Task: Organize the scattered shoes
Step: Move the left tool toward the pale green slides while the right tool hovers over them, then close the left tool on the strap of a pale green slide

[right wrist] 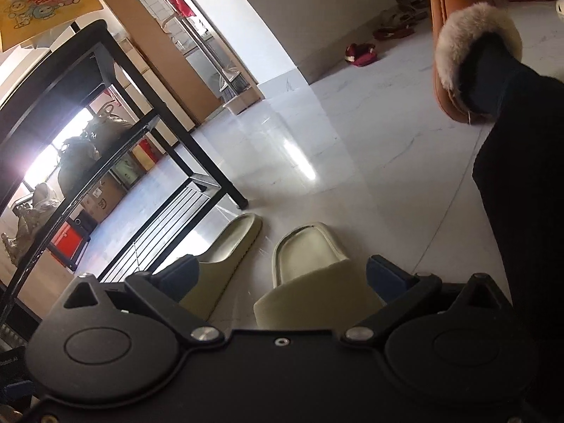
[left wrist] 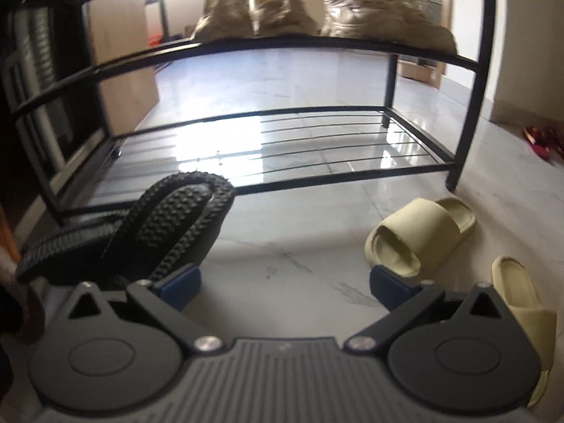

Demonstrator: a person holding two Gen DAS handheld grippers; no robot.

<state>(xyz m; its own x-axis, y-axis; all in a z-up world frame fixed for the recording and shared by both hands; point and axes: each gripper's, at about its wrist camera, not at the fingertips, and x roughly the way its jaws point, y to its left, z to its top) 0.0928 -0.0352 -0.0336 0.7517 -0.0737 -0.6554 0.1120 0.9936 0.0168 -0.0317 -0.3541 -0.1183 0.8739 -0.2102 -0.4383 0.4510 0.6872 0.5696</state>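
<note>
left gripper [left wrist: 283, 283] low, level, jaws wide, empty | right gripper [right wrist: 282, 282] tilted, jaws wide over cream slide [right wrist: 310, 264]

Black shoe rack [left wrist: 268, 183] on white marbled floor [left wrist: 299, 246]; beside it, black knobbly-textured slipper [left wrist: 169, 218] and cream slides [left wrist: 419, 232].

A home, at a hallway or entry. A black metal shoe rack [left wrist: 268, 120] stands on glossy white marble-look floor tiles [left wrist: 299, 257], with footwear on its upper shelf. Cream slides [right wrist: 310, 257] and red slippers [right wrist: 359, 54] lie about the floor. A cartoon-print tote bag [right wrist: 42, 0] hangs above, cardboard boxes [right wrist: 105, 197] sit behind the rack, and someone's foot wears a fur-lined slipper [right wrist: 465, 46].
</note>
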